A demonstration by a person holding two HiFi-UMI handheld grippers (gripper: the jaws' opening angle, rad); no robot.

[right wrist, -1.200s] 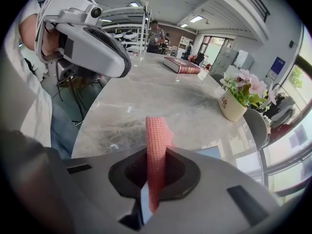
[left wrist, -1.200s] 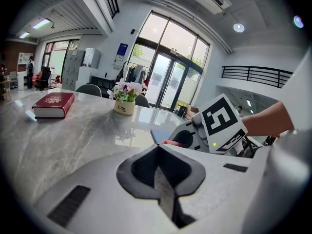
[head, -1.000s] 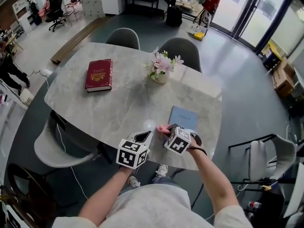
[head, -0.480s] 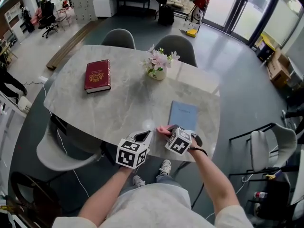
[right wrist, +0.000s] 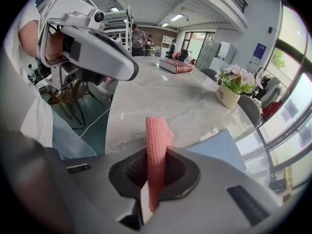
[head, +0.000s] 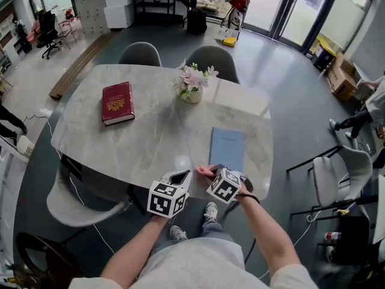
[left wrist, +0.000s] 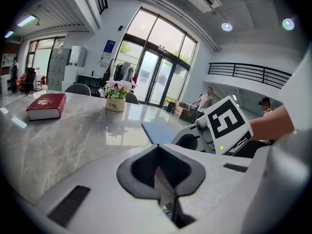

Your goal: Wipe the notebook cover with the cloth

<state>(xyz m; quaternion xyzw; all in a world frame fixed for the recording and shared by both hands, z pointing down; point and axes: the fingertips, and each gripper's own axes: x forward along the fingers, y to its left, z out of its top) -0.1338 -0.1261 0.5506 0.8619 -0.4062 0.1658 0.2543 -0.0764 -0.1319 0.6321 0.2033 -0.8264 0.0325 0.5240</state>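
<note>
I have my right hand-held gripper (right wrist: 155,179) clenched on a pink knitted cloth (right wrist: 156,145), which stands up from its jaws. The thin light-blue rectangular notebook (head: 227,148) lies flat on the grey marble-look table (head: 150,131), just ahead and right of it. My left hand-held gripper (left wrist: 163,189), close beside, is clenched on nothing.

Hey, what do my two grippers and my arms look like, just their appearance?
Both the left gripper and the right gripper have smooth pale grey plastic bodies with dark grey padding round the jaw opening. Each carries a white cube printed with black square markers. A small green light glows on the right one. The forearms are bare; the top is light grey with short sleeves.
</note>
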